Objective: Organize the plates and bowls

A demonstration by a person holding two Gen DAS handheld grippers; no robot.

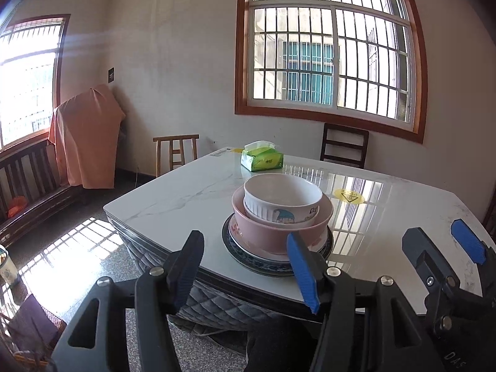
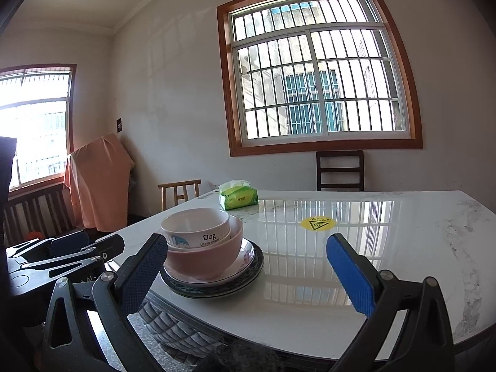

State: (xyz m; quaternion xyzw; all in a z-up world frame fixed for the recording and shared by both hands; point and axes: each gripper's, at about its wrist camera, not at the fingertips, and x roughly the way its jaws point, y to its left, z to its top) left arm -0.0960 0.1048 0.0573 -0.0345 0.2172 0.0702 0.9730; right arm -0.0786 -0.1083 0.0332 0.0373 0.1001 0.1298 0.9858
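Nearby, on my glossy marble-look table [image 1: 173, 198], the ribbed white bowl [image 1: 282, 198] nests in a smooth pink bowl [image 1: 266, 232] atop stacked round plates [image 1: 263, 263]; a green tissue pack [image 1: 262, 159] sits beyond. My left gripper [image 1: 248, 266] and right gripper [image 2: 248, 276] gape empty.

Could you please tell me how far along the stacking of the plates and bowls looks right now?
Apparently done: the white bowl sits inside the pink bowl, on the plates, near the table edge. In hand: nothing; the left gripper and right gripper are open and empty. No loose dishes are visible.
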